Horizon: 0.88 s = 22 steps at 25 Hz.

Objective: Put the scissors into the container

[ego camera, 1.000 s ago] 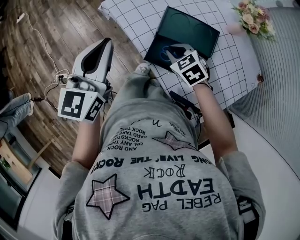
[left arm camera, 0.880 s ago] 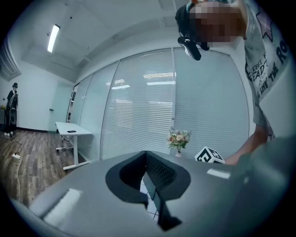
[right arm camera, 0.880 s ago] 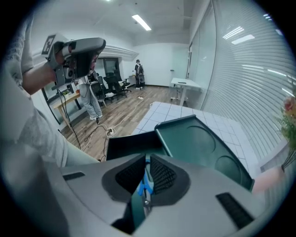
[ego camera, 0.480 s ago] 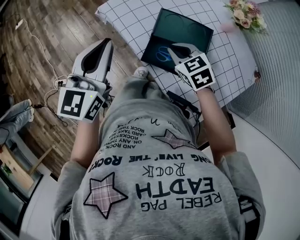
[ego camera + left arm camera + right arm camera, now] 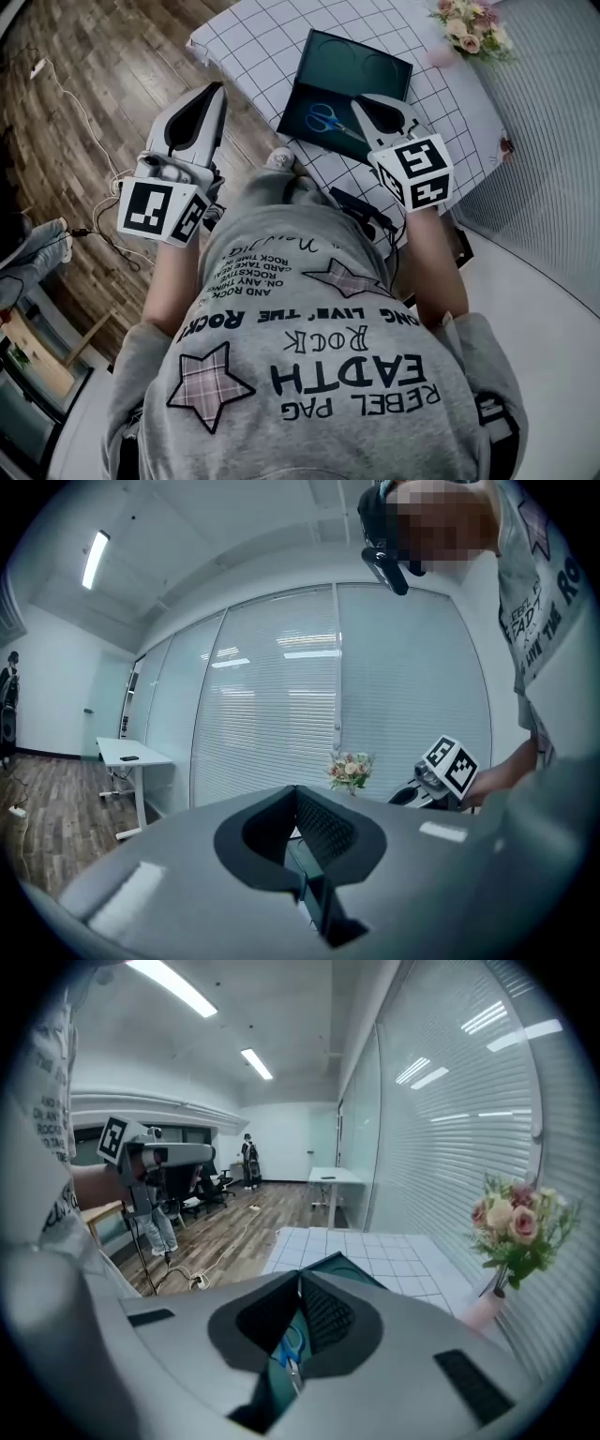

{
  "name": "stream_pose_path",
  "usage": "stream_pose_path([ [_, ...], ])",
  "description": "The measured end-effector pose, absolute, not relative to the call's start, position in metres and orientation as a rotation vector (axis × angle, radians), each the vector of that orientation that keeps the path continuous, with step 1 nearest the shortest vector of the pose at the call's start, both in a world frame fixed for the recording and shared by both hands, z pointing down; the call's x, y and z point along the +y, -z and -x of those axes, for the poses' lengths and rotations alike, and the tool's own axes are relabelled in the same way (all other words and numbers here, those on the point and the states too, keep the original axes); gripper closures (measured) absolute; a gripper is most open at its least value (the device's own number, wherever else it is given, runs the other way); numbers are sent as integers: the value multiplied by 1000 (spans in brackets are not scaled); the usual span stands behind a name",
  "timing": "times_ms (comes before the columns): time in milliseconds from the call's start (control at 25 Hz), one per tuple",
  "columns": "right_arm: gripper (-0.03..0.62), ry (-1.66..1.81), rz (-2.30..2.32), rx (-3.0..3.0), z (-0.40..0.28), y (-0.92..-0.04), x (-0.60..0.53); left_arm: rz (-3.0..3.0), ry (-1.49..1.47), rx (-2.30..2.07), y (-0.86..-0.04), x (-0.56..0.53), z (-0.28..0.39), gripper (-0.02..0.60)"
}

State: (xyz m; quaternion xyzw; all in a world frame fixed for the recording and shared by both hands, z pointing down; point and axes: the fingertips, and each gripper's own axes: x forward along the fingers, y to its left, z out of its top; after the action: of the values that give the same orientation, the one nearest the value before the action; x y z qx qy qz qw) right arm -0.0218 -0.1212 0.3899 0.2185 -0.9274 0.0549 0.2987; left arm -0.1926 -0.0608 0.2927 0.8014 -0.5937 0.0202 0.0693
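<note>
Above the container (image 5: 349, 67), right tool (image 5: 364, 103) nose-down.

The grey-shelled left hand-held gripper (image 5: 217, 90) (image 5: 296, 787) is held out nearly level at the person's left side, jaws together. The matching right hand-held gripper (image 5: 360, 101) (image 5: 300, 1275), on an outstretched forearm (image 5: 429, 253), tilts downward. Its jaws have just been closing and meet with nothing between them.

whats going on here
A person holds a gripper in each hand. The scissors lie inside the dark container on the checked table. The right gripper hovers over the container; its jaws have just been closing, with nothing between them. The left gripper is held off to the side, shut and empty.
</note>
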Motion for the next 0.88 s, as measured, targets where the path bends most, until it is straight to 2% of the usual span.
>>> stream_pose_path([
  [880,576,-69,-949,-2705,-35,-259,-111,-2519,-49,-1750,-260,-80,173,580],
])
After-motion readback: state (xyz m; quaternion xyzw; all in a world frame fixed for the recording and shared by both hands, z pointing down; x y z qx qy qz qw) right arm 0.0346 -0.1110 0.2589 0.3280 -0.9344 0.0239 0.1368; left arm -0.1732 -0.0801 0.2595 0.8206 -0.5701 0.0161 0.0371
